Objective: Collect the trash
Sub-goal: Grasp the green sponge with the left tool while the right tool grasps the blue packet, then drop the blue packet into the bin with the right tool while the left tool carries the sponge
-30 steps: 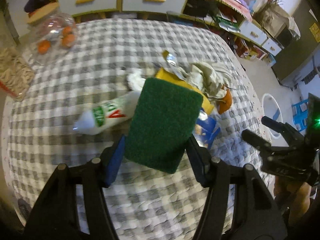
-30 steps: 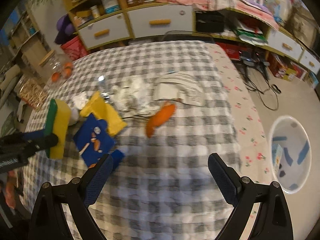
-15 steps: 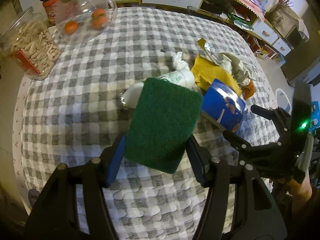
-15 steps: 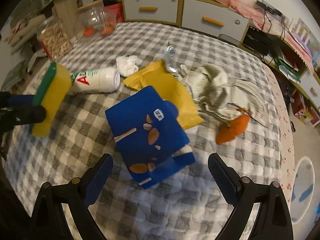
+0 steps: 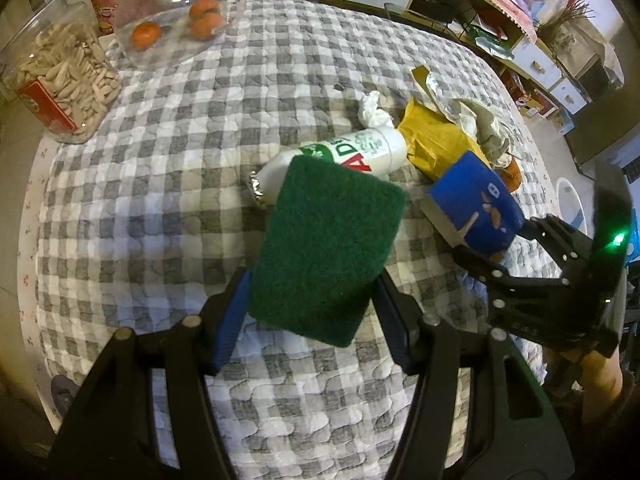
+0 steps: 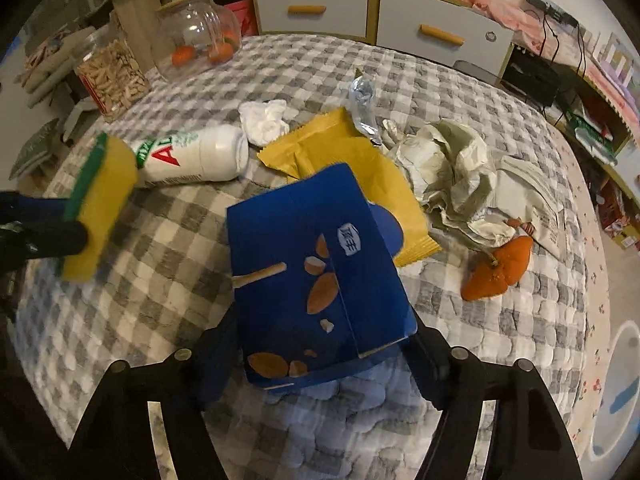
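My left gripper (image 5: 310, 316) is shut on a green-and-yellow sponge (image 5: 326, 242), held above the checked tablecloth; it also shows in the right wrist view (image 6: 98, 208). My right gripper (image 6: 322, 356) is shut on a blue snack box (image 6: 320, 276), also seen in the left wrist view (image 5: 476, 208). Trash lies on the table: a white bottle (image 6: 192, 158), a yellow wrapper (image 6: 348, 156), a white tissue (image 6: 264, 120), crumpled paper (image 6: 452, 164), a foil scrap (image 6: 362, 104) and orange peel (image 6: 496, 270).
A jar of seeds (image 5: 52, 80) and a glass jar with oranges (image 5: 176, 12) stand at the table's far left. A white bin (image 6: 620, 392) stands on the floor to the right. Drawers (image 6: 436, 32) line the back wall.
My right gripper moved in from the table's right side and closed on the blue box. My left gripper with the sponge drifted slightly left, toward the jars.
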The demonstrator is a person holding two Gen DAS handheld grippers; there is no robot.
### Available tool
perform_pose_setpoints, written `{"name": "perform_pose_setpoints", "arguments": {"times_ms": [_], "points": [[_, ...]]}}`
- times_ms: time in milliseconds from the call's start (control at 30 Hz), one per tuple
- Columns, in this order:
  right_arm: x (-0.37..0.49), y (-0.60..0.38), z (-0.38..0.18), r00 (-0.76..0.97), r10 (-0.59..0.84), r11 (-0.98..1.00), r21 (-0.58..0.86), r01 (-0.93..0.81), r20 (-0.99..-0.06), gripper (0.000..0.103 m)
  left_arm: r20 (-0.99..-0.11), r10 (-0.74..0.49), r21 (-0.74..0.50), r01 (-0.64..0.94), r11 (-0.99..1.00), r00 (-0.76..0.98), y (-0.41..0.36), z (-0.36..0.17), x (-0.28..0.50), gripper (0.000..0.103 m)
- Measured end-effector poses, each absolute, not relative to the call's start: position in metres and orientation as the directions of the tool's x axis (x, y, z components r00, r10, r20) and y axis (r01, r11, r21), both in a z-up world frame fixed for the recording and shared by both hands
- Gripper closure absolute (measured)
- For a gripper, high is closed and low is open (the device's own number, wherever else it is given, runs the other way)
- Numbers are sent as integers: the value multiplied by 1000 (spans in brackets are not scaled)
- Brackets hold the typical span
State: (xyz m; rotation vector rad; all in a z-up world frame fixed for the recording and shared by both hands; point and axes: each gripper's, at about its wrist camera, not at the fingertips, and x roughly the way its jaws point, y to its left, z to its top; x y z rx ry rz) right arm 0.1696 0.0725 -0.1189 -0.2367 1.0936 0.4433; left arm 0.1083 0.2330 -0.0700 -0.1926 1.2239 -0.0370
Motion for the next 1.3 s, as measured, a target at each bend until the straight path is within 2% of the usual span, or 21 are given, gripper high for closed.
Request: {"name": "perform_pose_setpoints", "arguments": {"times_ms": [500, 767, 1133, 1300], "points": [[149, -37, -55, 480, 258, 946, 118, -302, -839, 30, -910, -186, -207, -19, 978, 370, 188, -57, 122, 41], [145, -142, -37, 540, 160, 987, 141, -76, -826, 30, -895, -215, -224, 23, 974, 391, 153, -47, 133, 41], [131, -270, -40, 552, -9, 951, 163, 261, -834, 30, -878, -275, -261, 89, 961, 391, 90, -45, 150, 41], [122, -302, -48, 555, -24, 912, 210, 353, -831, 22, -870, -302, -278, 117, 953, 389, 59, -43, 154, 41]]}}
